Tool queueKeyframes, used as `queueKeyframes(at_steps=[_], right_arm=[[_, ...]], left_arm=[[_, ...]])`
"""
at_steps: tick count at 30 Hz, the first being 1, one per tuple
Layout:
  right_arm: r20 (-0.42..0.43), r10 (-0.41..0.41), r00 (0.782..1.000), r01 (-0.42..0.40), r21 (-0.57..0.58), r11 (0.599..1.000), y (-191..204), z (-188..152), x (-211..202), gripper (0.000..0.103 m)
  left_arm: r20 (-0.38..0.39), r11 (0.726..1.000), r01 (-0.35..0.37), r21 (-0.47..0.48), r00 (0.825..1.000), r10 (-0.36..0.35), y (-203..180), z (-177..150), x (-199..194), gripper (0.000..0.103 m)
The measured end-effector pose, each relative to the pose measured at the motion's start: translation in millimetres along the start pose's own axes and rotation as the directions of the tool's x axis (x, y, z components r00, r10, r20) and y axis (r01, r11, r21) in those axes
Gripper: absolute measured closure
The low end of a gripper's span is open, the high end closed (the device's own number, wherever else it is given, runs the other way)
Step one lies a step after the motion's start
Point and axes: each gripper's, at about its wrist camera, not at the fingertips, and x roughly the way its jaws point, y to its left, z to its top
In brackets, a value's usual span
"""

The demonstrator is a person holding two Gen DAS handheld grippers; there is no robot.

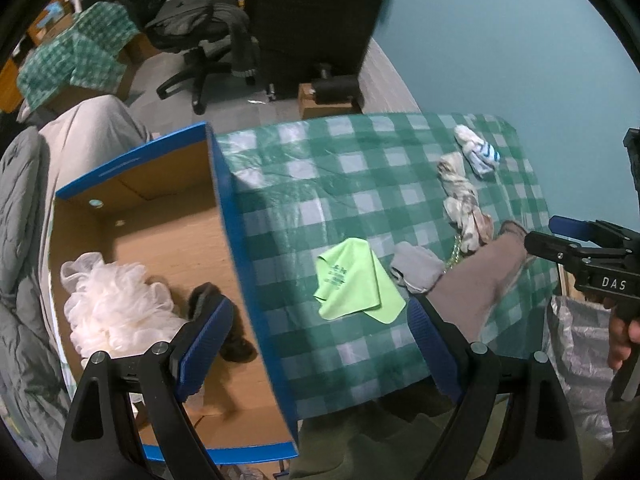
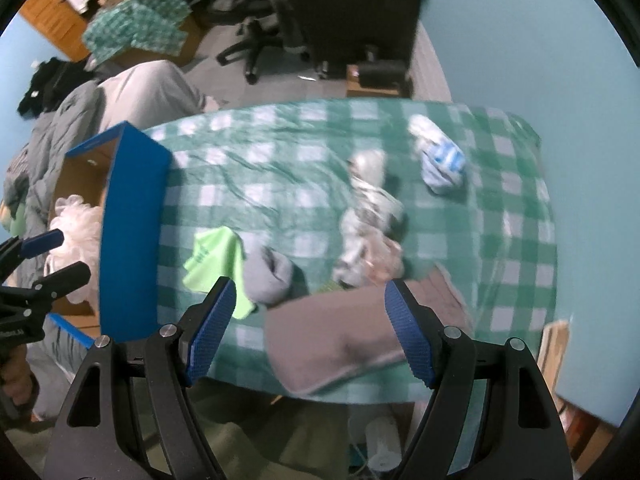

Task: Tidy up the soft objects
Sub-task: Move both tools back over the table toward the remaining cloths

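A table under a green checked cloth (image 1: 320,168) (image 2: 280,160) carries several soft items. These are a lime green cloth (image 1: 356,280) (image 2: 212,260), a grey sock (image 1: 416,268) (image 2: 268,276), a brown cloth (image 1: 480,280) (image 2: 340,340), a twisted patterned cloth (image 1: 460,196) (image 2: 368,216) and a white sock with blue stripes (image 1: 478,152) (image 2: 440,160). Left of the table stands a blue box (image 1: 236,240) (image 2: 132,232) holding a white mesh puff (image 1: 108,304) (image 2: 76,216) and a dark item (image 1: 236,344). My left gripper (image 1: 320,344) (image 2: 60,258) is open above the box wall, holding nothing. My right gripper (image 2: 310,334) (image 1: 548,236) is open above the brown cloth.
Grey bedding (image 1: 24,240) lies left of the box. Beyond the table stand a black office chair (image 1: 200,40) (image 2: 256,12) and a tall black cabinet (image 1: 312,12). A clear plastic bag (image 1: 576,360) hangs at the table's right near corner. The blue wall (image 2: 560,60) bounds the right side.
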Motion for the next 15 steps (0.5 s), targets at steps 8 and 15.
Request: queueKeyframes(at_steps=[8, 15], right_arm=[[-0.022, -0.023, 1.0, 0.025, 0.102, 0.995, -34.8, -25.4, 3.6, 0.023], [-0.044, -0.014, 0.999, 0.023, 0.202, 0.979, -55.7, -44.5, 16.8, 0.022]], left_arm=[[-0.039, 0.999, 0.015, 0.046, 0.999, -0.013, -18.8, 0.2, 19.1, 0.013], [-0.075, 0.996, 0.013, 0.084, 0.997, -0.006, -32.4, -1.6, 39.0, 0.013]])
